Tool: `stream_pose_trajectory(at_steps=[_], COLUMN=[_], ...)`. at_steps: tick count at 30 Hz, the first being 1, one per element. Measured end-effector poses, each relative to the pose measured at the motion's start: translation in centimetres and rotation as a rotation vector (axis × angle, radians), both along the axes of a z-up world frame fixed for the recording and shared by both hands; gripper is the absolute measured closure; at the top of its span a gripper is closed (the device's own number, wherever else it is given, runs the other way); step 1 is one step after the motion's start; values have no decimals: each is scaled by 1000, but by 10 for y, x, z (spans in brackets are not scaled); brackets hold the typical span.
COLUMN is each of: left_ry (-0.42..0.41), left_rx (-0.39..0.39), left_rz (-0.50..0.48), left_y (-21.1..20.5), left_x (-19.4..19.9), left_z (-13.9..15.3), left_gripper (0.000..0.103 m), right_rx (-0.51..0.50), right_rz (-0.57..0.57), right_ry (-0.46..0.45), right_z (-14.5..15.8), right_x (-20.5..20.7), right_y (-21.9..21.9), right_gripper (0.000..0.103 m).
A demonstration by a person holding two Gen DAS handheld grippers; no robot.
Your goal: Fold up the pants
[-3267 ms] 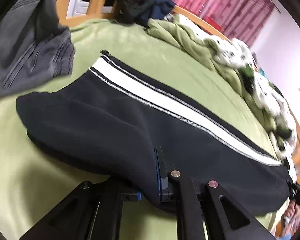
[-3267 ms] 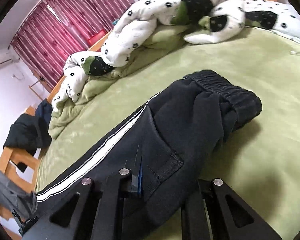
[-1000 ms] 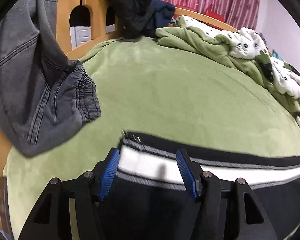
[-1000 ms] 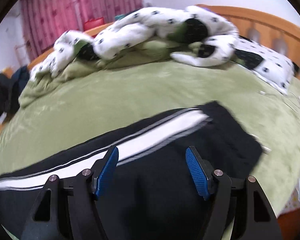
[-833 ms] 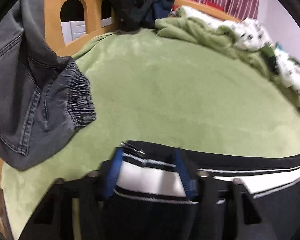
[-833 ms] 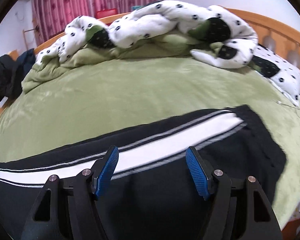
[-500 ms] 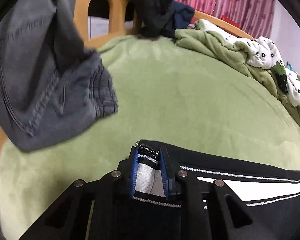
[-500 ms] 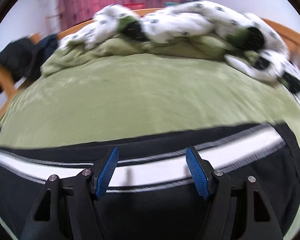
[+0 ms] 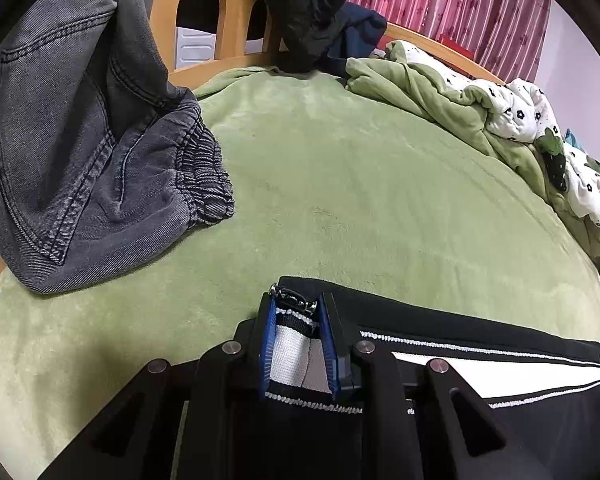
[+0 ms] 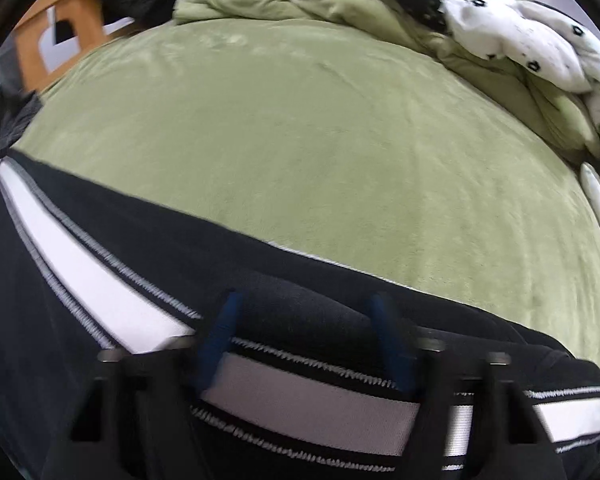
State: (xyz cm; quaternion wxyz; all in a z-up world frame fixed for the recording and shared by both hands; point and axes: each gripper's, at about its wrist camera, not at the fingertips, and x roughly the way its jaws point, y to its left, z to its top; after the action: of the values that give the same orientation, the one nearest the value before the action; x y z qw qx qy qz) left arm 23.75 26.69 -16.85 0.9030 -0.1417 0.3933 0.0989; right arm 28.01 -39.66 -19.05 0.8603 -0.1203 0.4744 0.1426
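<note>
Pants (image 9: 500, 412): lying along the near edge of the green bed (image 9: 360, 200)
Left claw (image 9: 296, 344): you are pinching the striped cuff end
Right claw (image 10: 304, 344): your jaws are closing, a fold of pants bunching between them

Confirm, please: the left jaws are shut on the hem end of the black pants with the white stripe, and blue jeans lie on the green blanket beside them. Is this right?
One detail is wrong: the jeans are grey, not blue, as the left wrist view shows. The rest holds: the left gripper has its jaws shut on the hem end of the black pants with the white stripe, on the green blanket.
</note>
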Motion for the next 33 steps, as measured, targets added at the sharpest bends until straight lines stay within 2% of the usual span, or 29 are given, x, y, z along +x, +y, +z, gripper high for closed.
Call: stream_pose_trajectory(at_steps=[2, 4, 6, 8, 10, 13, 17, 19, 21, 23, 27, 29, 31, 32, 33], left_ry=[-6, -39, -56, -22, 10, 8, 22, 16, 21, 18, 21, 22, 26, 28, 28], left_rx=[-1, -22, -39, -41, -1, 41, 39, 38, 33, 46, 62, 57, 50, 48, 47], left_rz=[-2, -1, 5, 18, 27, 25, 10, 1, -4, -5, -6, -16, -26, -27, -28], left_y=[0, 2, 5, 5, 0, -6, -4, -4, -5, -8, -12, -11, -9, -10, -9], left_x=[-2, -7, -8, -2, 4, 3, 1, -1, -2, -3, -4, -6, -7, -7, -8], left_z=[1, 8, 12, 6, -3, -1, 3, 3, 2, 1, 1, 2, 2, 2, 2], left_gripper=[82, 82, 82, 82, 82, 82, 79, 78, 78, 78, 77, 77, 77, 77, 77], right_rx=[-32, -42, -5, 33, 32, -9, 96, 124, 139, 115, 56, 8, -5, 7, -21], right_rz=[10, 11, -5, -31, -67, -123, -175, -166, -131, -104, -63, -18, 30, 59, 60], right_ry=[-23, -69, -140, -193, -175, -159, -189, -199, -201, -216, -143, -80, -87, -62, -74], right_z=[5, 15, 30, 39, 23, -4, 10, 23, 30, 32, 16, 0, -3, -2, 0], right_x=[-3, -7, -11, -11, 0, 9, 4, -7, -14, -16, -10, -4, -6, -7, -9], right_y=[2, 4, 2, -1, -1, -1, -17, -25, -29, -28, -21, -12, -6, -1, 4], right_gripper=[95, 98, 99, 99, 103, 103, 103, 84, 35, 26, 26, 33, 71, 95, 97])
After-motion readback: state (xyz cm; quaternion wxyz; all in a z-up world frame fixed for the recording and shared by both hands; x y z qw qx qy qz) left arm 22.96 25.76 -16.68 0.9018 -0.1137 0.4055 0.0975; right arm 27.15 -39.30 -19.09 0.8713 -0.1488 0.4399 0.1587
